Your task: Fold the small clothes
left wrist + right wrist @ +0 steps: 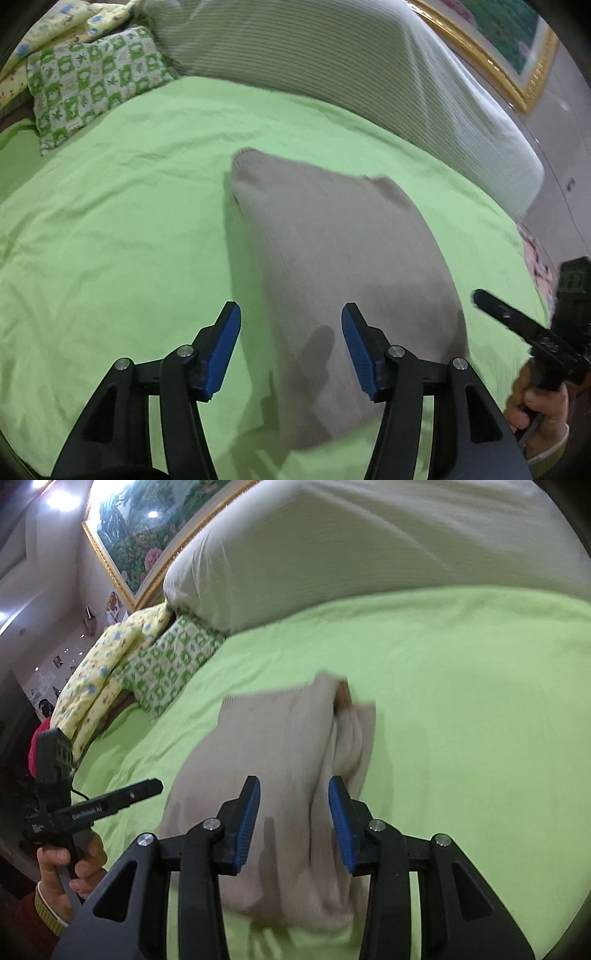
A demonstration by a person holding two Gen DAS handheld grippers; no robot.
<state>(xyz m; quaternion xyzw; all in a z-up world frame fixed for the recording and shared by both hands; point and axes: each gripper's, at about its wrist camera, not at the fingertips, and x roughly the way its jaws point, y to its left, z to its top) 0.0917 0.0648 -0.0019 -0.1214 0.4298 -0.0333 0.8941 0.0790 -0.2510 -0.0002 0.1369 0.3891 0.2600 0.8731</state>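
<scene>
Left wrist view, left to right:

- Yellow printed quilt (55, 26), far left corner.
- Green-and-white checked pillow (92, 81), just beside the quilt, lying on the bed.
- Light green sheet (129, 221), covering the bed across the whole view, lightly creased.
- Left gripper (291, 347), near edge. Jaws released and standing apart, blue pads (221, 354) clear of any cloth; nothing grasped.
- Beige knit garment (332, 240), folded into a long panel, flat on the sheet at centre, running from the near edge toward the far side. Blurred.
- Large white ribbed pillow (332, 66), far side, behind the garment.
- Gold-framed picture (498, 48), far right, on the wall.
- Right gripper (517, 321), right edge, seen side-on in a hand (539, 410).

Right wrist view, left to right:

- Left gripper (110, 801), left edge, held in a hand (70, 867).
- Quilt (96, 672) and checked pillow (166, 664), far left.
- Garment (266, 746), centre, with bunched folds along its right edge.
- Right gripper (293, 823), near edge. Jaws released, parted above the garment, pads not pressing on it.
- Sheet (480, 720), right.
</scene>
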